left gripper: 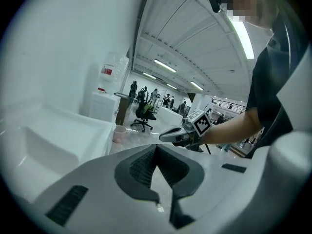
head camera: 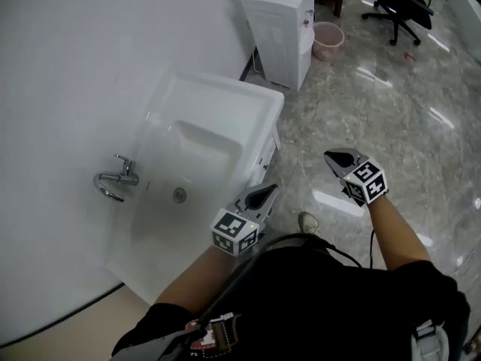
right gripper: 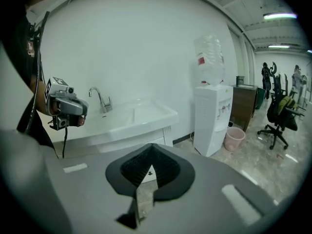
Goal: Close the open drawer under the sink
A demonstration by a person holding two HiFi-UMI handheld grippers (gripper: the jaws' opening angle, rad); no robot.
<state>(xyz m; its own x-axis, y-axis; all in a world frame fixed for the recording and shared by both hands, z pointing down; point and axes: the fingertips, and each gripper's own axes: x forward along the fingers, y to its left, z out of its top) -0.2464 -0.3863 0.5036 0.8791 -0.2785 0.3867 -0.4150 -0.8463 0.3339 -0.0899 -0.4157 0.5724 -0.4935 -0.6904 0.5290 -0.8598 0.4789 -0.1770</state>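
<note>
Your left gripper [head camera: 269,191] is up beside the front corner of the white sink [head camera: 225,96], its jaws pressed fully together with nothing between them. Your right gripper [head camera: 331,155] hangs well apart from it over the marble floor [head camera: 398,119], and its jaws are likewise closed tight on nothing. Both point away from you and slightly downward. The drawer [head camera: 264,156] sits under the sink's front rim, just beyond your left gripper; from the right gripper view its front looks level with the cabinet face, though the head view sees it too steeply from above to be certain. Neither gripper touches it. A chrome faucet [head camera: 116,180] stands at the wall side of the basin. Farther along the wall are a white water dispenser [head camera: 279,28] and, just beside it, a pink bin [head camera: 328,40], with a black office chair [head camera: 398,6] beyond.
</note>
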